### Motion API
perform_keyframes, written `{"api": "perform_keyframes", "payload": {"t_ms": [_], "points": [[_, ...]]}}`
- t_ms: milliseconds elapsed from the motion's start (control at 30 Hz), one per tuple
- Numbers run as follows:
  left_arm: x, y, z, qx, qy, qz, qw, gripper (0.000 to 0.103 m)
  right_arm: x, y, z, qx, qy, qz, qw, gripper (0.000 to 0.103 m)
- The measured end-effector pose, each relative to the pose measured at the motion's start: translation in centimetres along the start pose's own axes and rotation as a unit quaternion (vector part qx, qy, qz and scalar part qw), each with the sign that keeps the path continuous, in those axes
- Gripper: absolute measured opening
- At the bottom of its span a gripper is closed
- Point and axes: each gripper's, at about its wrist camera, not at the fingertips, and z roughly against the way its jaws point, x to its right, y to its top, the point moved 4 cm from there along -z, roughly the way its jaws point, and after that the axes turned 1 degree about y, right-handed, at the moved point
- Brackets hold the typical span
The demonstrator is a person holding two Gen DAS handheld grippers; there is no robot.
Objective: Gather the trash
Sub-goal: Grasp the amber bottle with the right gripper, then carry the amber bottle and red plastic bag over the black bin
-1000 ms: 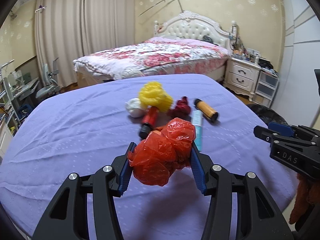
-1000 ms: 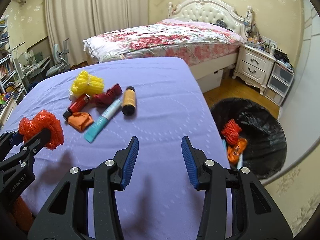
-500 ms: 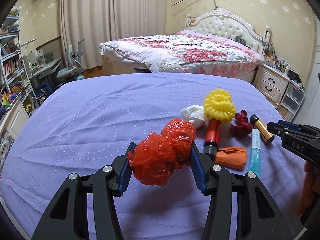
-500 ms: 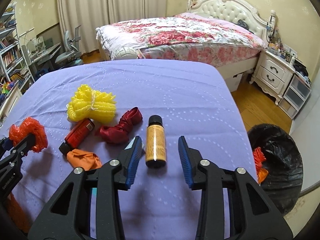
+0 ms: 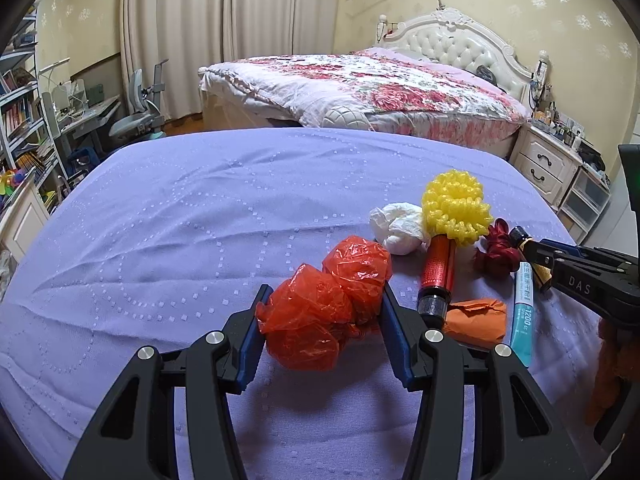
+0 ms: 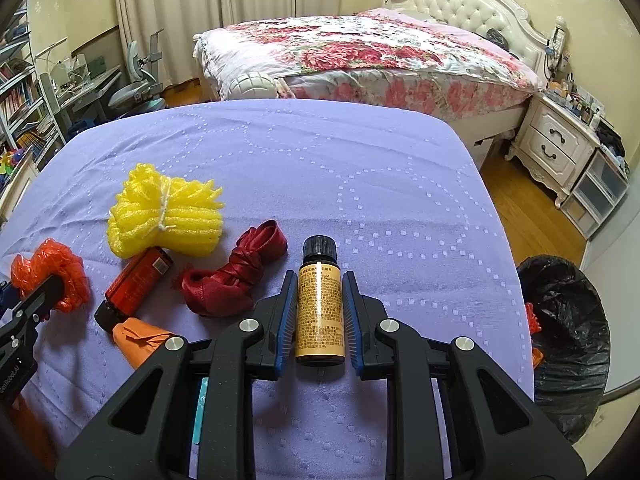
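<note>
My left gripper (image 5: 325, 292) is shut on a crumpled red plastic bag (image 5: 320, 312) held just above the purple tablecloth (image 5: 180, 220). An amber bottle with a black cap (image 6: 320, 312) lies on the cloth between the blue pads of my right gripper (image 6: 319, 280). Its jaws are closing and the pads touch both sides of the bottle. Left of it lie a dark red ribbon (image 6: 236, 280), a red bottle (image 6: 136, 284), a yellow foam net bundle (image 6: 164, 212) and an orange paper wad (image 6: 140, 340). A teal tube (image 5: 526, 312) and a white tissue wad (image 5: 396, 228) lie there too.
A bin lined with a black bag (image 6: 568, 320) stands on the wooden floor off the table's right edge, with orange scraps inside. Behind the table are a bed with a floral cover (image 6: 360, 52), a white nightstand (image 6: 556, 148) and a desk with a chair (image 6: 132, 84).
Both grippers swung left across the table, away from the bin. The right gripper came down around the amber bottle and its jaws narrowed onto it. The left kept hold of the red bag.
</note>
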Motion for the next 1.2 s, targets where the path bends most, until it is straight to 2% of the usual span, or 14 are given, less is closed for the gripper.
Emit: {"api": "perform_keyframes", "payload": {"t_ms": [433, 733, 933, 1200], "points": [[0.4, 0.1, -0.2, -0.002, 0.001, 0.000, 1.0000, 0.052, 0.4, -0.3, -0.7, -0.009, 0.006, -0.005, 1.000, 0.023], [2.3, 0.7, 1.8, 0.020, -0.023, -0.010, 0.9995, 0.052, 2.1, -1.2, 2.3, 0.024, -0.001, -0.024, 0.999, 0.023], [6.8, 1.5, 3.2, 0.035, -0.066, -0.036, 0.9966, 0.052, 6.2, -2.2, 6.2, 0.058, -0.040, -0.051, 0.996, 0.023], [16.3, 2.3, 3.4, 0.046, -0.127, -0.092, 0.9865, 0.052, 14.5, -4.1, 9.7, 0.084, -0.118, -0.111, 0.983, 0.023]]}}
